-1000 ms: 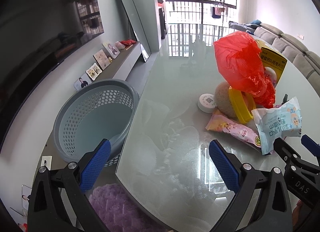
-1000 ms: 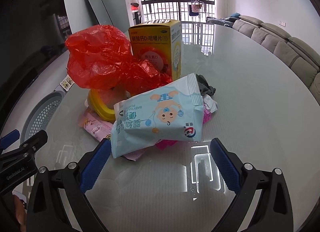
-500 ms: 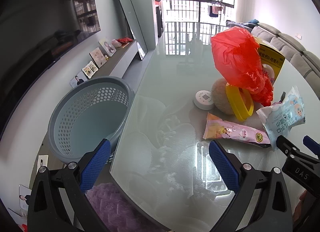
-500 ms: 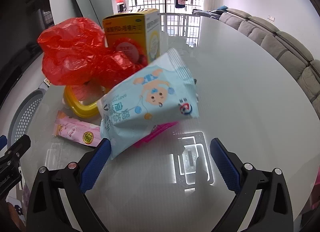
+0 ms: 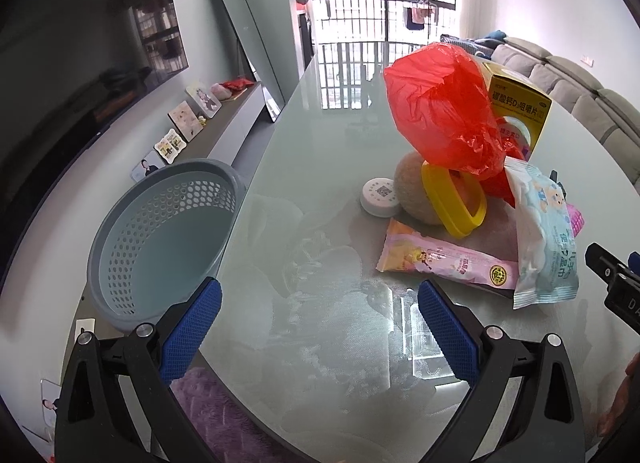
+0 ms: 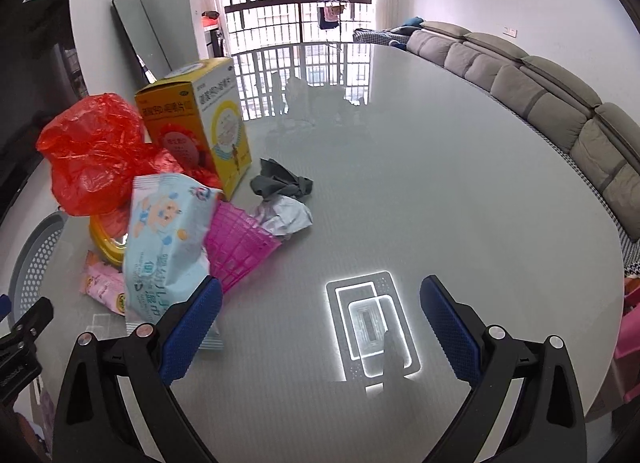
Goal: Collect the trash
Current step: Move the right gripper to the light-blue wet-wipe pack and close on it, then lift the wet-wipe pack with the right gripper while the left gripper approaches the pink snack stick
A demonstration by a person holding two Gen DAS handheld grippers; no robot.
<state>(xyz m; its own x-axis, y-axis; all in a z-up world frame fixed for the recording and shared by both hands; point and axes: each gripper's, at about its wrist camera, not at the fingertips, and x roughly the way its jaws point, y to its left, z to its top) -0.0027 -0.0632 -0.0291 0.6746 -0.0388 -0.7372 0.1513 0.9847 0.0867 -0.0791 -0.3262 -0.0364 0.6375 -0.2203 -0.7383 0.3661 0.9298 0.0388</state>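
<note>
On the glass table [image 5: 320, 167] sits a pile of trash: a red plastic bag [image 5: 444, 111], a yellow box [image 5: 520, 107], a yellow ring [image 5: 454, 199], a white cap [image 5: 380, 197], a pink wrapper [image 5: 444, 259] and a blue wipes pack [image 5: 544, 239]. My left gripper [image 5: 316, 303] is open above bare glass, short of the pink wrapper. My right gripper [image 6: 320, 303] is open too, with nothing between its fingers. The wipes pack [image 6: 164, 247] stands tilted just beyond its left finger, beside a pink mesh piece [image 6: 240, 247], a grey rag [image 6: 280, 183] and crumpled paper [image 6: 286, 213].
A grey perforated basket [image 5: 160, 231] sits below the table's left edge, with a purple rug [image 5: 224, 415] near it. A sofa [image 6: 560, 115] runs along the right side. The right gripper [image 5: 616, 283] shows at the left view's right edge.
The wipes pack has tipped from lying flat between the right gripper's fingers to standing on edge at the left. The right view has swung to the right. The left gripper has drawn back slightly.
</note>
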